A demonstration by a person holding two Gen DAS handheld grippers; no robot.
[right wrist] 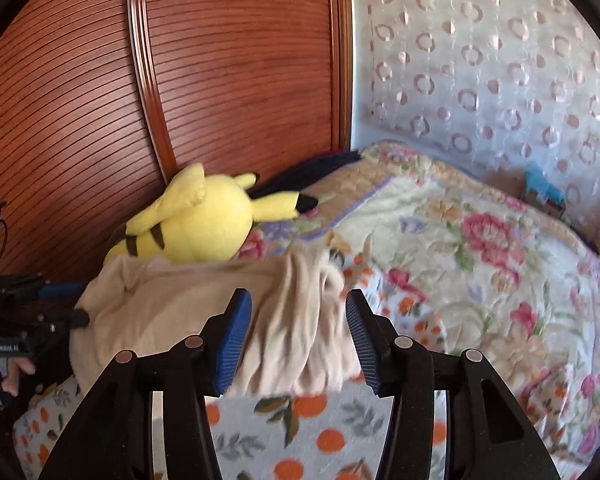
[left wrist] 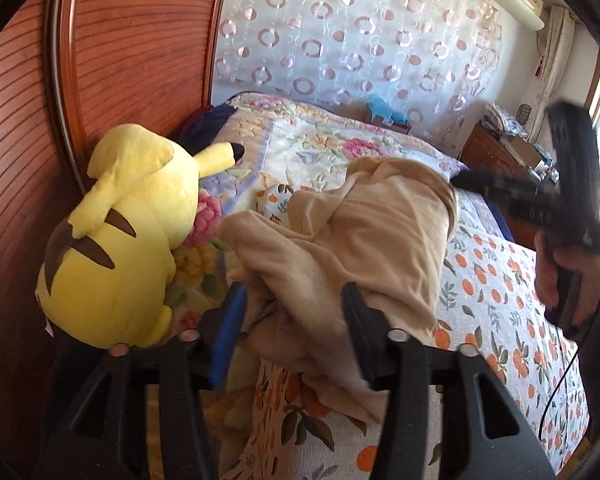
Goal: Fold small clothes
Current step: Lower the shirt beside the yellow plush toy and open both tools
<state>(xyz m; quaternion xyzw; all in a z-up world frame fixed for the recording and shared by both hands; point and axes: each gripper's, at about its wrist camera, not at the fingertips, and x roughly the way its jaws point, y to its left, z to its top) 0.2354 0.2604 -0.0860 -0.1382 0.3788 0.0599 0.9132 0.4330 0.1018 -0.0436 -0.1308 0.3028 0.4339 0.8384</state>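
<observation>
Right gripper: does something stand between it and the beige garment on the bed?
Nothing visible does. The right gripper is open, and the beige garment lies directly ahead of its fingers with only open space between. The yellow plush toy sits behind the garment, not in the way. The left gripper has cloth between its fingers.
</observation>
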